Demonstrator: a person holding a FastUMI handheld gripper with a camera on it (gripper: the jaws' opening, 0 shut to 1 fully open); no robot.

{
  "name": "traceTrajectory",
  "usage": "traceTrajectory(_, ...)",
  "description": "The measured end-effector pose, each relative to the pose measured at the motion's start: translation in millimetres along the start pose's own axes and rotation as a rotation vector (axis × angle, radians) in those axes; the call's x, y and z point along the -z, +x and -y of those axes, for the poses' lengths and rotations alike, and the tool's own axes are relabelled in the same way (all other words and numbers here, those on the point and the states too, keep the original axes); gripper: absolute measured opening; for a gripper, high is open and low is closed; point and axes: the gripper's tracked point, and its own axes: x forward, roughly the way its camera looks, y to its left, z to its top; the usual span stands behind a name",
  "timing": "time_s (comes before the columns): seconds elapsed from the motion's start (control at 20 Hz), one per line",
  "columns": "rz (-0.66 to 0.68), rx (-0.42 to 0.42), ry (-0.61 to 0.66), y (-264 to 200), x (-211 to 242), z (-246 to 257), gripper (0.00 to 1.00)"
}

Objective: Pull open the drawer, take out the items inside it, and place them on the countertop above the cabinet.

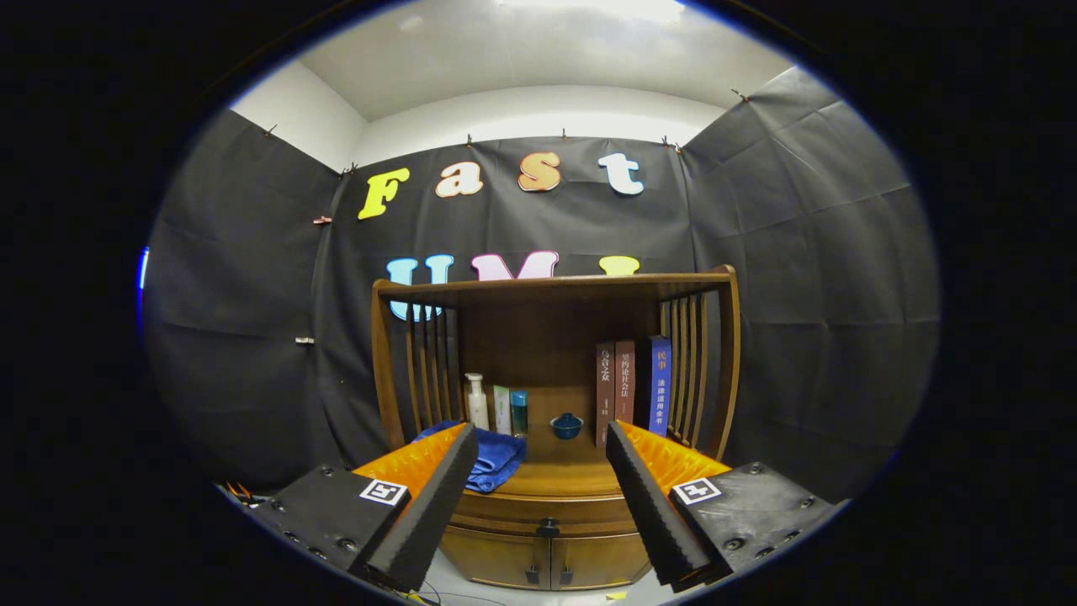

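Note:
A wooden cabinet stands ahead against the black cloth wall. Its drawer is closed, with a small dark knob at its middle, seen between my fingers. The countertop above it lies under an open shelf frame. My gripper is open, well short of the cabinet, with nothing between its fingers. Whatever is inside the drawer is hidden.
On the countertop lie a folded blue cloth, a white bottle, two small tubes, a small blue lidded bowl and three upright books. Two lower cabinet doors sit under the drawer.

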Motion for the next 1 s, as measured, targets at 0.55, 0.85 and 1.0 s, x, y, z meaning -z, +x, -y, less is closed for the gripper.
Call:
traceTrajectory(0.55, -0.182, 0.005, 0.007, 56.2, 106.4, -5.0, 0.99)
traceTrajectory(0.85, -0.342, 0.004, 0.007, 92.7, 194.5, -3.8, 0.99)
traceTrajectory(1.0, -0.425, 0.017, 0.025, 103.1, 238.4, 2.0, 0.99)
